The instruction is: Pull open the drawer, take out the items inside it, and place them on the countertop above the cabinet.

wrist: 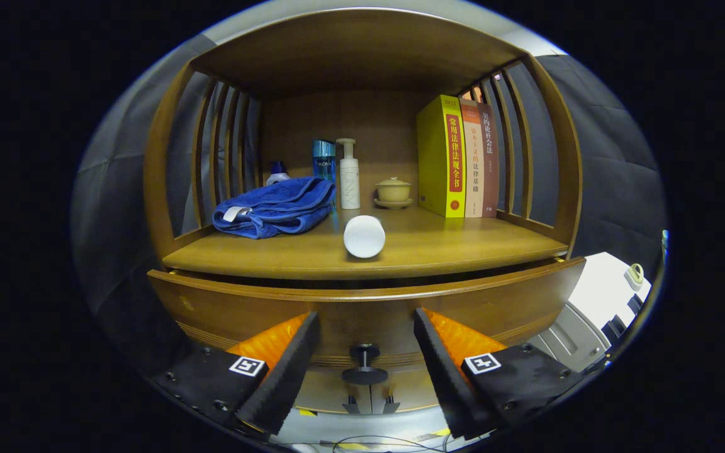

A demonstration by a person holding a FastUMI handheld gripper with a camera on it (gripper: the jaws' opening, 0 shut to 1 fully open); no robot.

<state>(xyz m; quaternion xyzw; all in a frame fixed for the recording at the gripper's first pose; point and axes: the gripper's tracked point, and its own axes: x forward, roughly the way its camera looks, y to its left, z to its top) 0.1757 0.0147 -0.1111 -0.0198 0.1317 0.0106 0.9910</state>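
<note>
A wooden cabinet fills the scene, its drawer (pixel 362 302) slightly pulled out, with a dark gap under the countertop (pixel 450 248). The drawer's dark round knob (pixel 364 362) sits between my fingers, which stand apart from it on either side. My gripper (pixel 365 330) is open and holds nothing. On the countertop a white cylindrical bottle (pixel 364 236) lies on its side, its round end toward me, and a folded blue towel (pixel 277 207) rests to its left. The drawer's inside is hidden.
At the back of the countertop stand a teal bottle (pixel 323 160), a white pump bottle (pixel 348 176), a small blue-capped bottle (pixel 277 172), a lidded tan cup on a saucer (pixel 393 190) and upright books (pixel 454 157). Slatted wooden sides enclose the shelf. White equipment (pixel 601 302) stands at right.
</note>
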